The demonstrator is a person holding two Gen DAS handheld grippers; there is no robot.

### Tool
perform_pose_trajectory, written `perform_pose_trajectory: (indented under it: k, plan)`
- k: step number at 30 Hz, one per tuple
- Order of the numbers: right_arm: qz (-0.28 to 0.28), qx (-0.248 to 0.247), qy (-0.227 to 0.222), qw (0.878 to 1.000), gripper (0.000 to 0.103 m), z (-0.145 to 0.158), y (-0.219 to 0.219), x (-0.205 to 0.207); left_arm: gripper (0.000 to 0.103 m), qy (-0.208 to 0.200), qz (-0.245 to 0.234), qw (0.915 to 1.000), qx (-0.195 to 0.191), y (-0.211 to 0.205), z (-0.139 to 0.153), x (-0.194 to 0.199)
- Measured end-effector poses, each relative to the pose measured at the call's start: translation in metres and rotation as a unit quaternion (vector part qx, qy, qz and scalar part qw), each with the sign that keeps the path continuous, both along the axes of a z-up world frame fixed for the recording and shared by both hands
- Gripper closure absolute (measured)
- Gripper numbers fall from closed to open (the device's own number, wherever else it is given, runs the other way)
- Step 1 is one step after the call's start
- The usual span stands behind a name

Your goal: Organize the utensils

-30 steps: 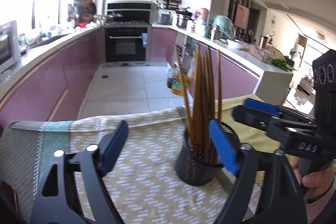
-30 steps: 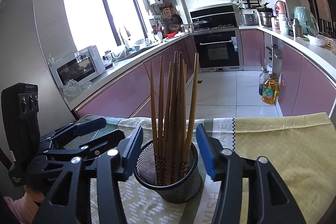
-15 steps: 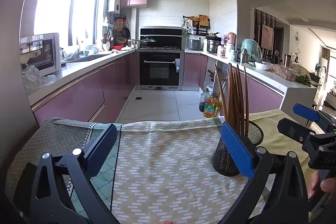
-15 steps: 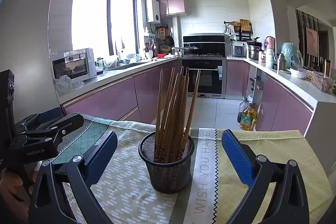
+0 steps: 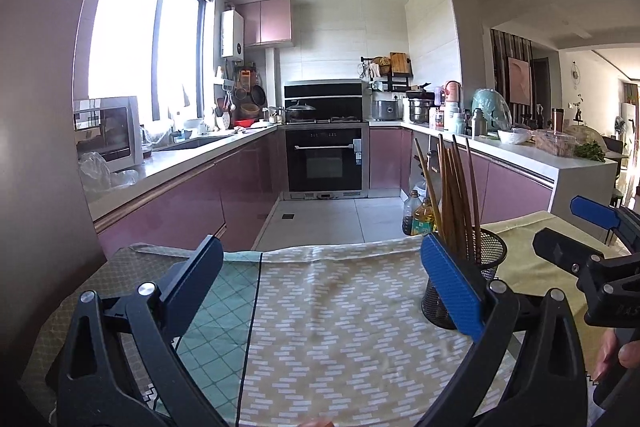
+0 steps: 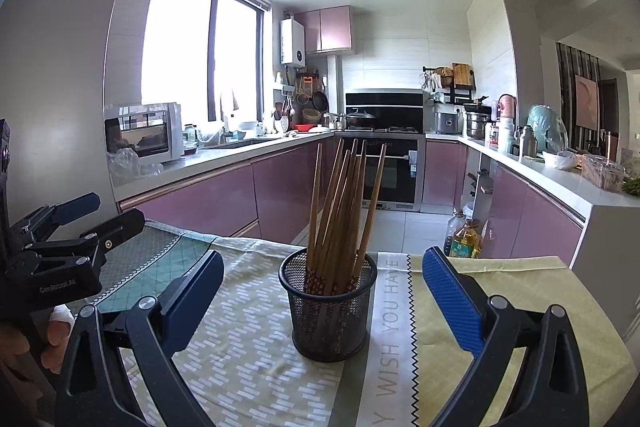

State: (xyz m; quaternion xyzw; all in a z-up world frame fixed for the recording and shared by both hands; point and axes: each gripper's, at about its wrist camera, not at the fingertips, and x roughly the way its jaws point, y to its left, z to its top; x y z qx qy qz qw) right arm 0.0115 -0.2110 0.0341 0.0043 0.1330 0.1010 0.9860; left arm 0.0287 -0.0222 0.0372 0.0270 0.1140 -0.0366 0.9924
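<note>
Both tongs, left (image 5: 322, 291) and right (image 6: 320, 301), spread wide, empty. Chopsticks (image 6: 344, 211) upright in mesh holder (image 6: 330, 311) on desk (image 6: 520, 287). Withdraw level, avoid clipping holder.

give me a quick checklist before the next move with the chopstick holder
1. Left gripper open, nothing between its fingers: ok.
2. Right gripper open, pads clear of the mesh holder: ok.
3. Mesh holder upright on the tablecloth: ok.
4. Chopsticks all standing inside the holder, none lying on the cloth in view: ok.
5. Holder centred ahead of the right gripper's fingers: ok.
6. Whether any utensils lie outside both views: cannot tell.
</note>
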Motion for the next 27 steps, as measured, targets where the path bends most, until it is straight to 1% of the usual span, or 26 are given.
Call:
perform_pose_trajectory:
  k: [5,15,27]
  plan:
    - [-0.001,-0.002,0.003,1.0,0.007,-0.004,0.002,-0.002,0.006,-0.003,-0.002,1.0,-0.004,0.002,0.001,-0.006]
    - [-0.003,0.002,-0.01,1.0,0.007,-0.003,0.005,-0.009,0.006,-0.011,0.003,0.9999,-0.008,0.003,0.0,-0.013]
    - [0.001,0.007,-0.014,1.0,0.007,0.001,0.008,-0.011,0.006,-0.01,0.001,0.9999,-0.009,0.003,-0.003,-0.011]
